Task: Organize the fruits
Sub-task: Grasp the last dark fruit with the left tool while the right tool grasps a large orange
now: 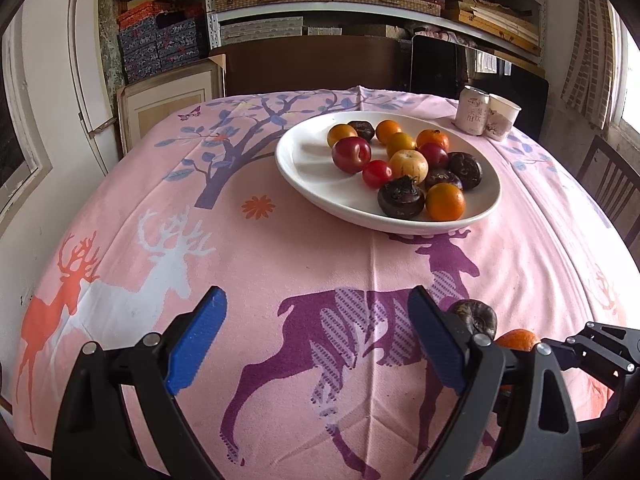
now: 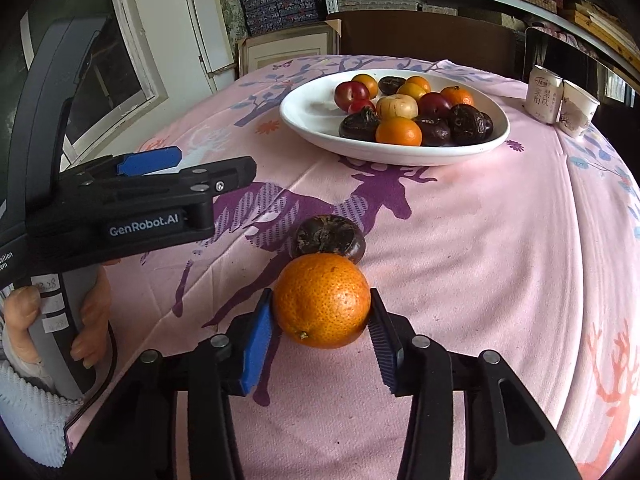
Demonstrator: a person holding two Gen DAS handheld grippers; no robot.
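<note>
A white plate (image 1: 304, 168) (image 2: 312, 120) at the far middle of the table holds several oranges, red plums, dark water chestnuts and one pale fruit. Close to me, an orange (image 2: 322, 300) rests on the pink deer-print cloth. My right gripper (image 2: 320, 296) is shut on the orange, with a blue pad against each side of it. A dark water chestnut (image 2: 328, 236) (image 1: 474, 314) lies just behind the orange, touching it. My left gripper (image 1: 316, 300) (image 2: 160, 168) hovers open over the purple deer print to the left, with nothing between its fingers. The left wrist view shows only a sliver of the orange (image 1: 518, 340).
A drink can (image 1: 474, 110) (image 2: 544, 94) and a paper cup (image 1: 502, 118) (image 2: 578, 110) stand at the far right corner. A wooden chair (image 1: 612, 184) is beside the table's right edge. Stacked boxes on shelves fill the back wall. A person's hand (image 2: 24, 320) grips the left handle.
</note>
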